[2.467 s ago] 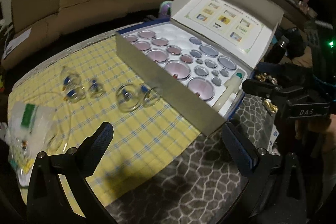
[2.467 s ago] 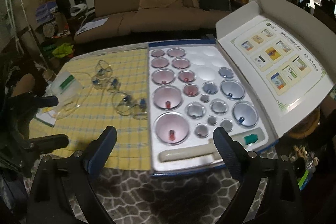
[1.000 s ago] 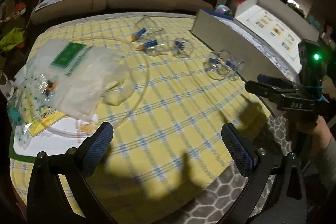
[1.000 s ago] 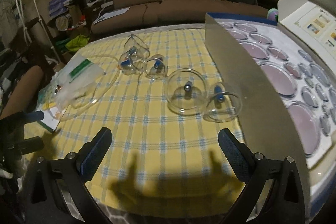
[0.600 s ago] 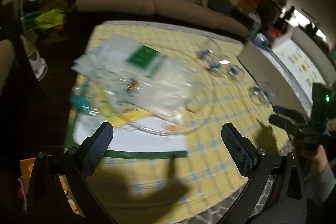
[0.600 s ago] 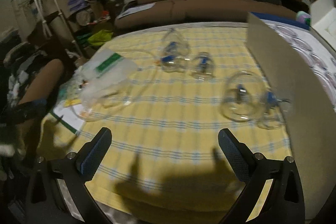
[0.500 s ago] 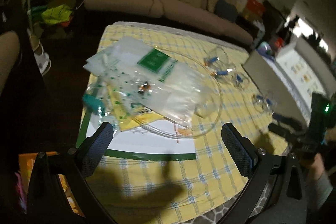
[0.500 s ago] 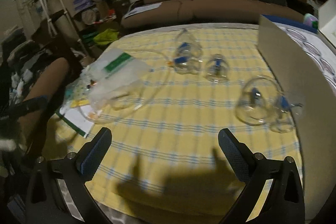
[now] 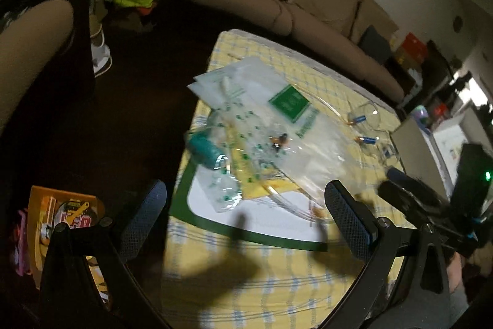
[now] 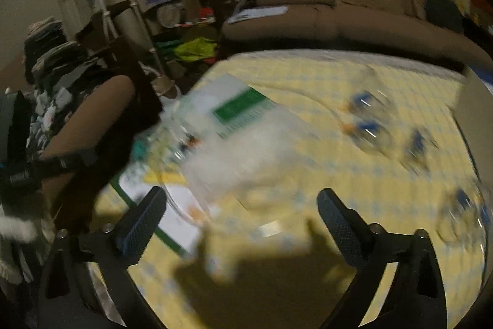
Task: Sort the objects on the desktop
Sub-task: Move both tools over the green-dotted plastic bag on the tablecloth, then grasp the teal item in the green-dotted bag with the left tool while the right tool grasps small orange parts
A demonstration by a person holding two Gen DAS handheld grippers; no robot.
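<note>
While both grippers hang empty, the left gripper (image 9: 245, 216) wide and the right gripper (image 10: 242, 219) slowly closing on nothing, sorting looks barely begun. Plastic bags (image 9: 271, 125) lie at the table's left edge, and glass cups (image 10: 366, 125) wait near the far edge.

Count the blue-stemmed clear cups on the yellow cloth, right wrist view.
5, though blur leaves doubt: far cup and second cup together, third cup right of them, large cup and edge cup at the right edge. Others may be hidden.
</note>
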